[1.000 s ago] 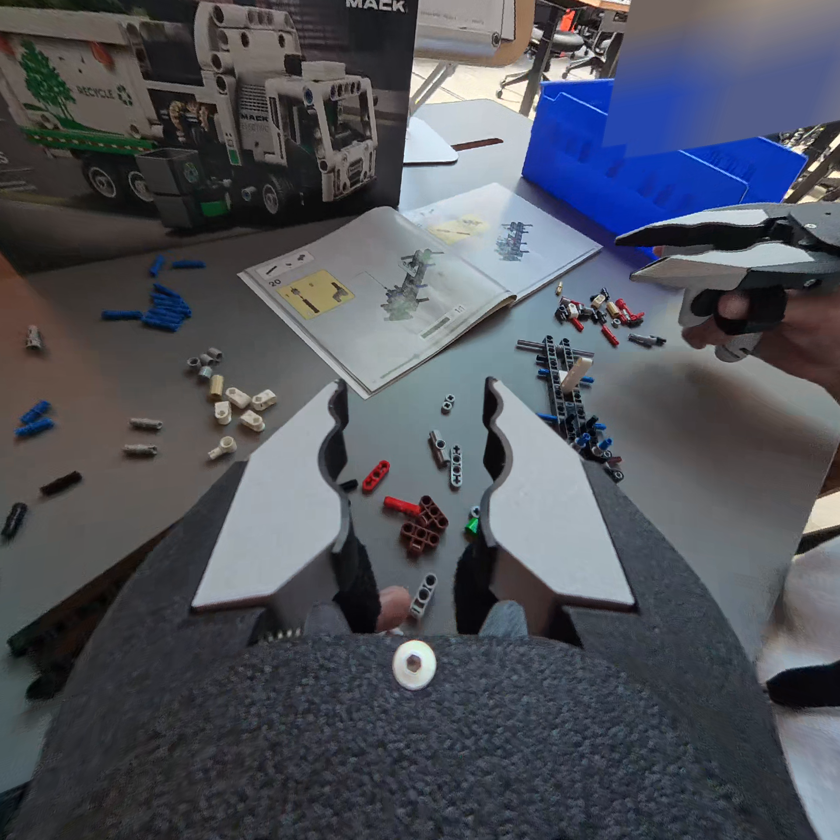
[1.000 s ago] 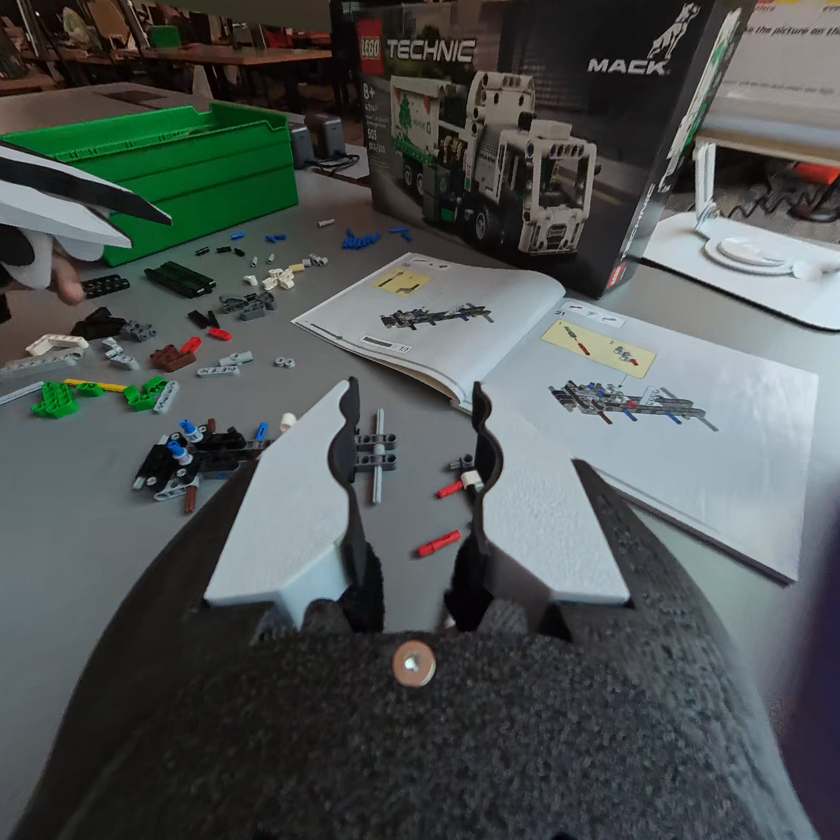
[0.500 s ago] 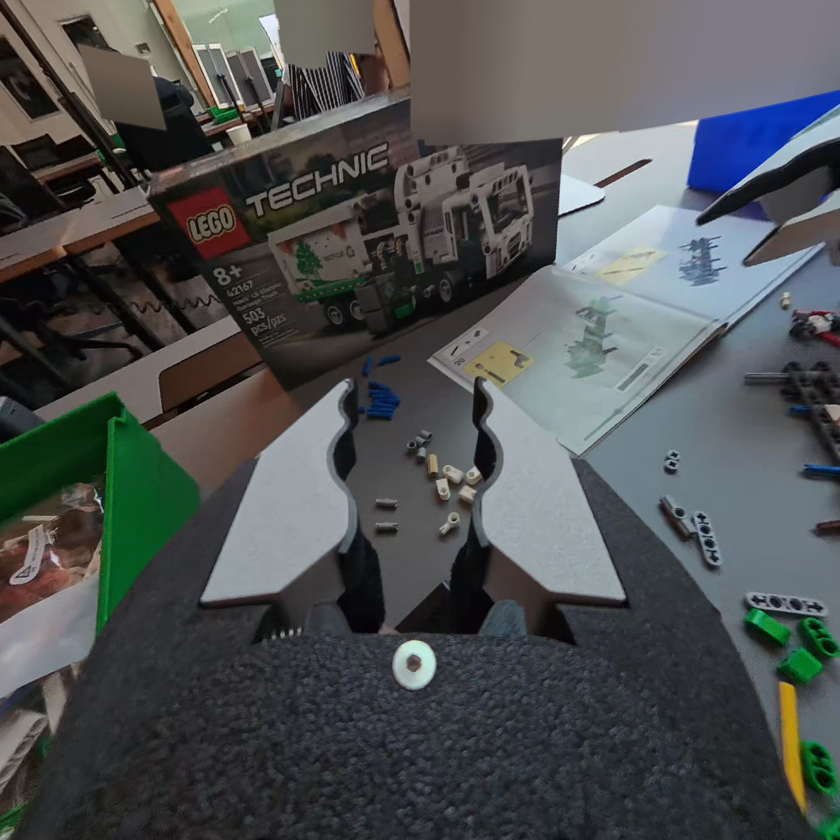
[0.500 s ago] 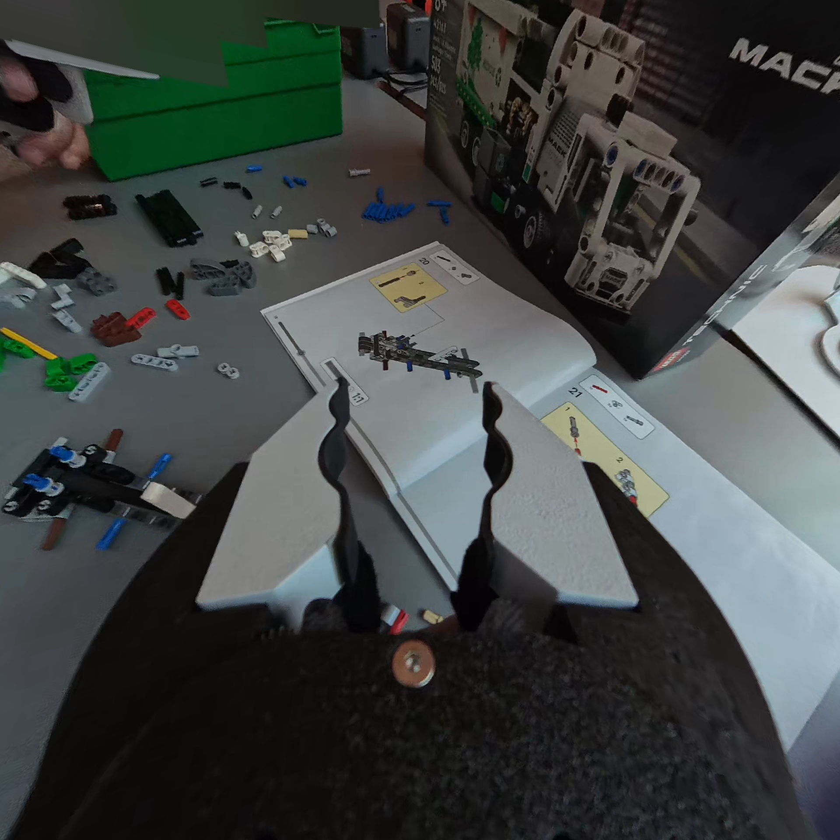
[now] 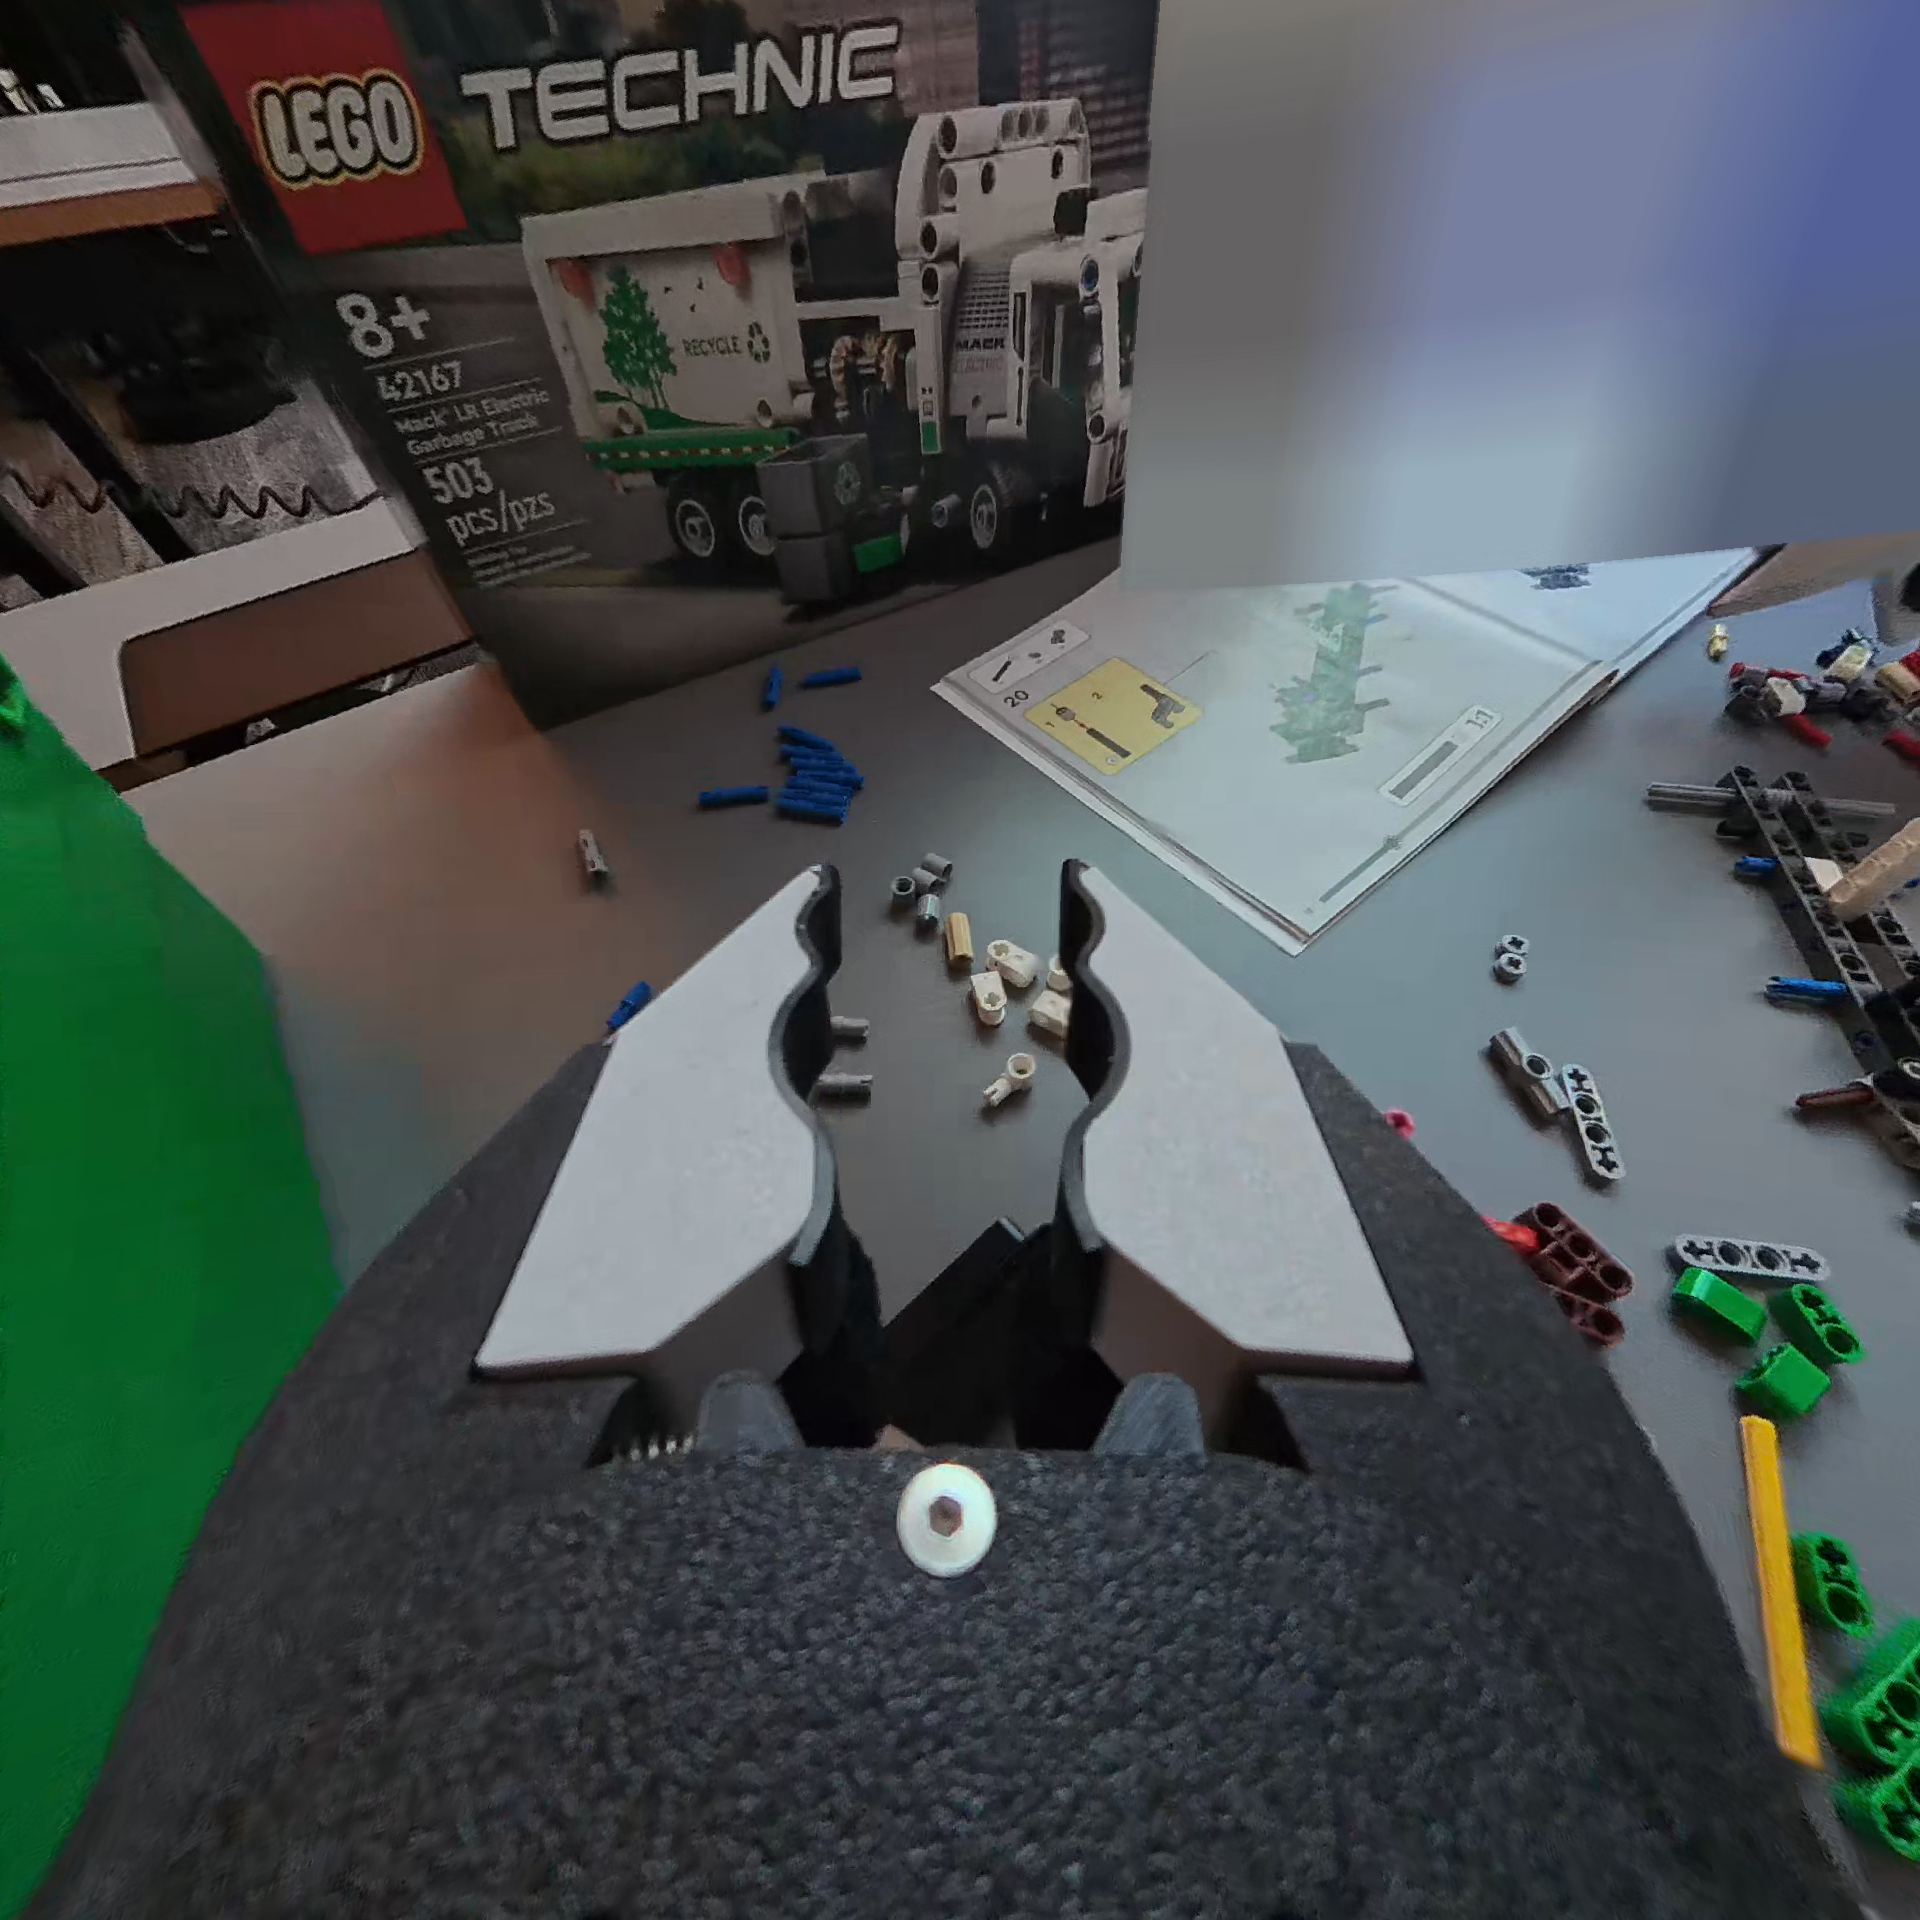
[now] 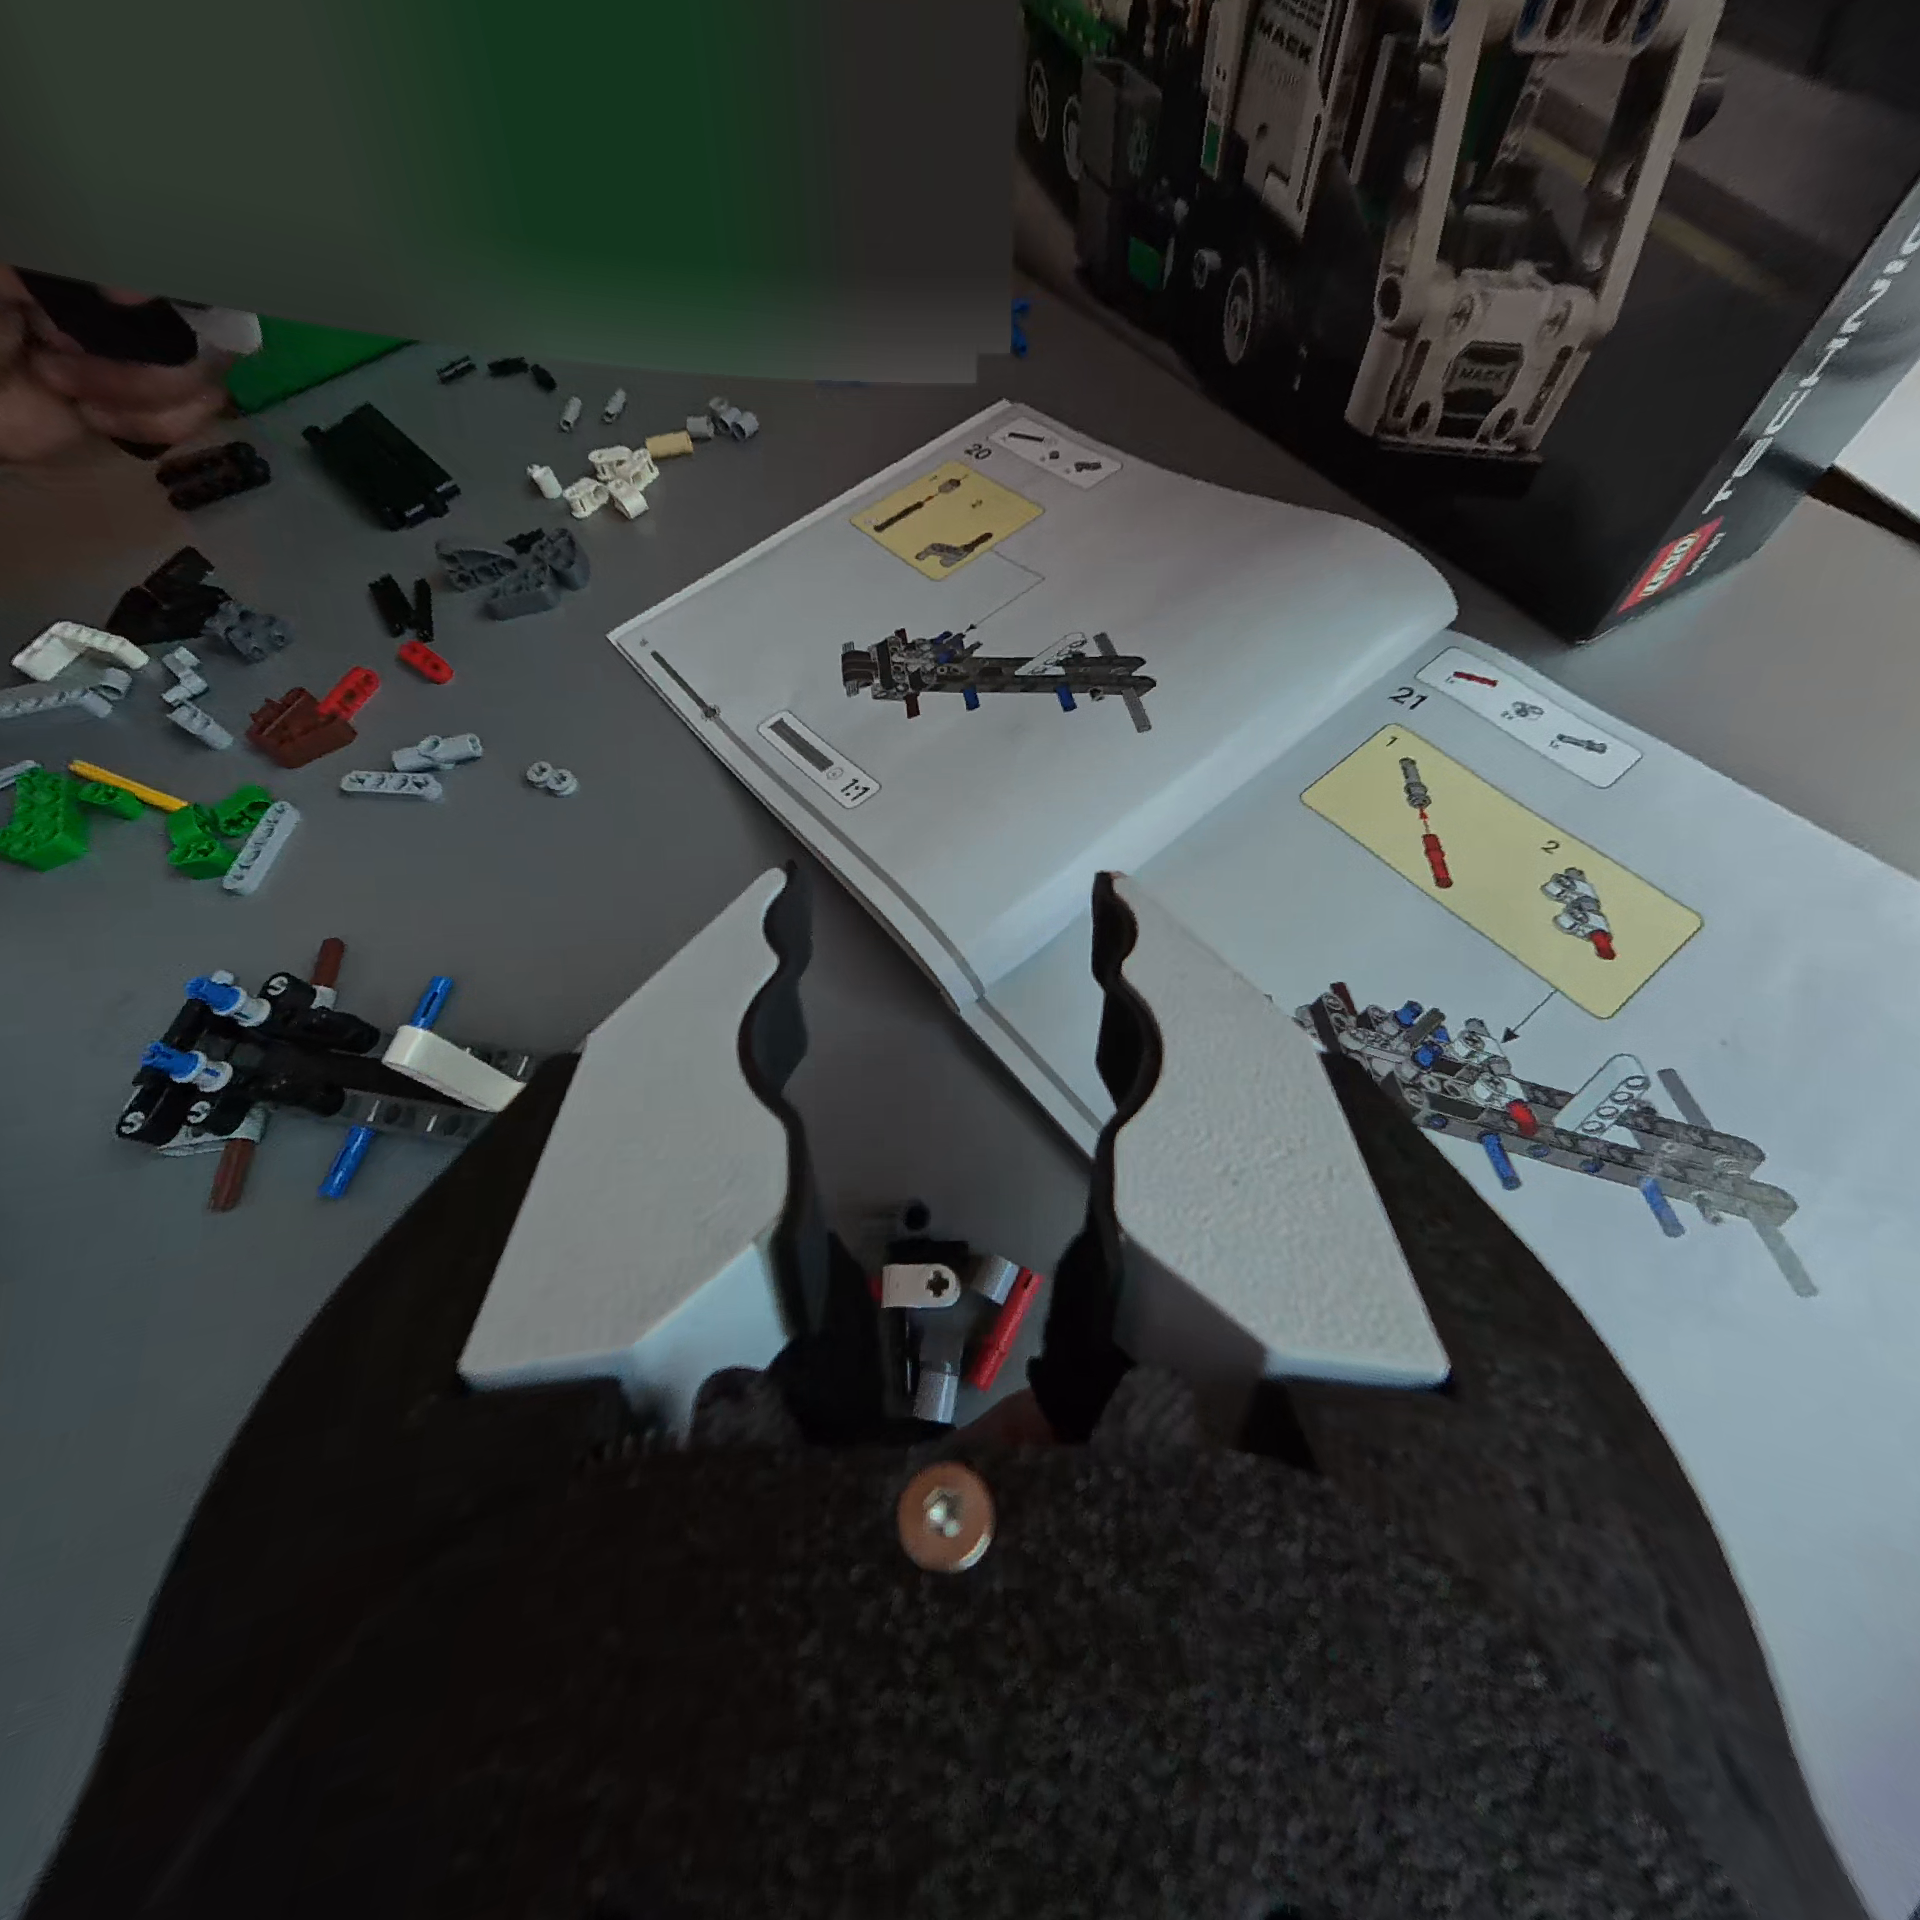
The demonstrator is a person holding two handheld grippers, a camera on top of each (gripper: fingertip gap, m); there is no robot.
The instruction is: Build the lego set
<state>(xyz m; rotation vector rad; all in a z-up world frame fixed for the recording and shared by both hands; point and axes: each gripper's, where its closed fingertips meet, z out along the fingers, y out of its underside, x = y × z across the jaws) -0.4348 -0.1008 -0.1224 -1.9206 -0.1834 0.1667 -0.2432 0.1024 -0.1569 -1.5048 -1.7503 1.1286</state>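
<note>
1. Lego set is spread all over the grey table (image 6: 644,935): the half-built black chassis (image 6: 312,1070) with blue pins sits at about 9 o'clock from the right gripper (image 6: 940,904), well apart from it.
2. Right gripper has its fingers apart, nothing pinched, hovering over the near edge of the open instruction booklet (image 6: 1091,623). A few red, grey and white pieces (image 6: 951,1320) lie on the table under its base.
3. Left gripper (image 5: 948,894) is spread open too, empty, above the small cream connectors (image 5: 1003,977).
4. Blue pins (image 5: 816,774) are piled at 12 o'clock from the left gripper, just in front of the upright set box (image 5: 727,343).
5. Green pieces (image 5: 1787,1340) and a yellow axle (image 5: 1779,1590) lie at roughly 3 to 4 o'clock.
</note>
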